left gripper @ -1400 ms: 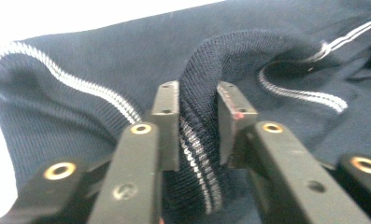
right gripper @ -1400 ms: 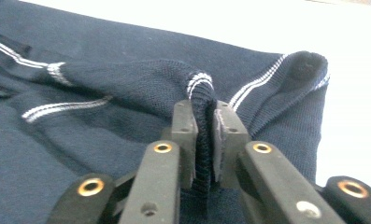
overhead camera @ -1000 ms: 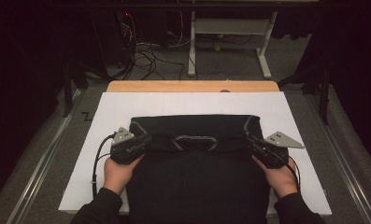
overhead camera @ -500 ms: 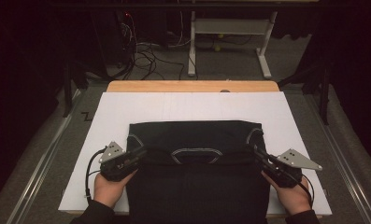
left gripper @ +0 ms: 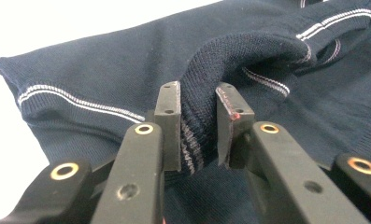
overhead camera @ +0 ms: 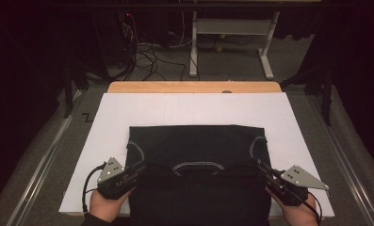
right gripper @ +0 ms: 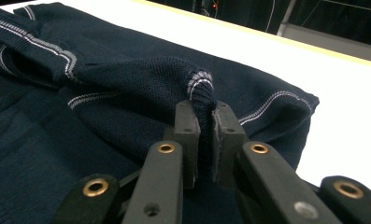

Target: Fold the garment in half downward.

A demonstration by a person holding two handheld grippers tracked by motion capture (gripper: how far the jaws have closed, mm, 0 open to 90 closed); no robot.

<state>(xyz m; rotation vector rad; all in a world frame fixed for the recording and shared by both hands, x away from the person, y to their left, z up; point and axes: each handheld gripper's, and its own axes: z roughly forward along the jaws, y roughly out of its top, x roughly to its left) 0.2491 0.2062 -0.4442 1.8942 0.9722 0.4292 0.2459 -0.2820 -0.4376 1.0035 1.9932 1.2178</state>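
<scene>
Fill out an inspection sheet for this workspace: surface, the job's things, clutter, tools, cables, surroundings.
Surface: white sheet over a wooden table.
Job's things: dark knit garment with pale striped trim, folded over on the sheet, near part hanging toward the person.
Clutter: nothing seen.
Tools: left tool shut on a bunched fold of the garment; right tool shut on a trimmed edge of it.
Cables: black cable trails from the left tool; loose cables on the floor beyond.
Surroundings: grey table frame behind, dark room.

sweater (overhead camera: 199, 155) on sheet (overhead camera: 189, 110)
</scene>
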